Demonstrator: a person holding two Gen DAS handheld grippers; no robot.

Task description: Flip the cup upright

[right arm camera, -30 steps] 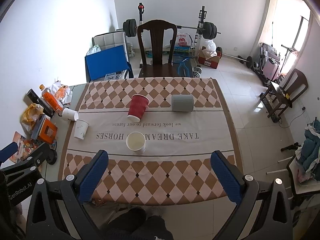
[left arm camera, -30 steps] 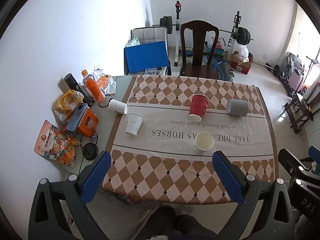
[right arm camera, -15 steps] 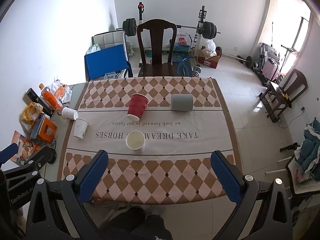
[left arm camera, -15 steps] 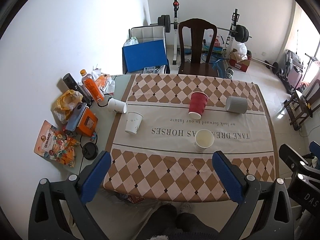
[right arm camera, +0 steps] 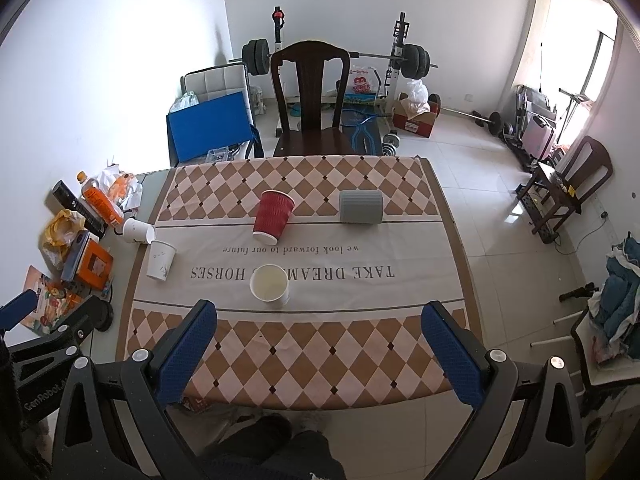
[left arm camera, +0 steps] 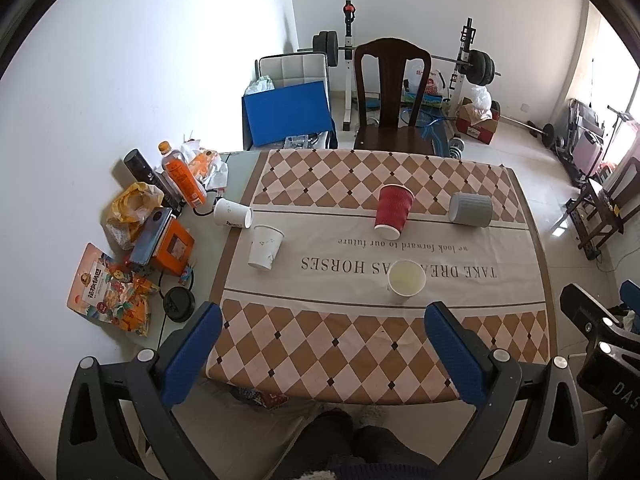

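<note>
Both my claws, left gripper (left arm camera: 322,344) and right gripper (right arm camera: 320,340), hang released off the table's (right arm camera: 304,360) near edge. The gray cup (right arm camera: 361,207) lies sideways near the far right corner, its mouth hidden from me.

Frame: left hand-held gripper (left arm camera: 322,342) and right hand-held gripper (right arm camera: 318,340), black, triangular cut-outs, silver screws.
Pads: blue, textured.

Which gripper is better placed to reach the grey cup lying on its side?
Right. The grey cup lies toward the table's right side, closer to the right gripper, whose jaws stand open.
</note>
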